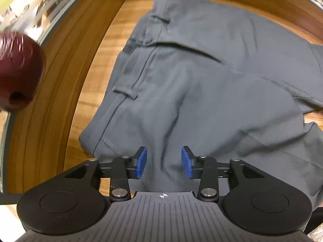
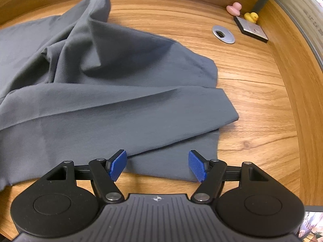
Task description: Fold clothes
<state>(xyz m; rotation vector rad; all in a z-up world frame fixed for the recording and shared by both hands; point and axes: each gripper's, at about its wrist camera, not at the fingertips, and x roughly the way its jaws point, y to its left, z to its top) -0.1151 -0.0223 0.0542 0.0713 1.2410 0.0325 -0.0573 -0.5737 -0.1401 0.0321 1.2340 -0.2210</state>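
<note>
Grey trousers (image 1: 201, 76) are lying spread on the wooden tabletop (image 1: 113, 40), waistband and belt loops towards its left edge, the legs (image 2: 113, 109) lying partly folded over one another and creased. The left hand-held gripper (image 1: 164, 162) is hanging over the cloth near the waistband, its blue pads partly apart and gripping nothing. The right hand-held gripper (image 2: 158, 165) is hovering wide open over the hem end, holding nothing. A dark red ball (image 1: 18, 70) is showing at left; a yellow duck (image 2: 251, 17), a pink toy (image 2: 234, 8) and a small box (image 2: 252, 29) are sitting well apart in the far corner.
</note>
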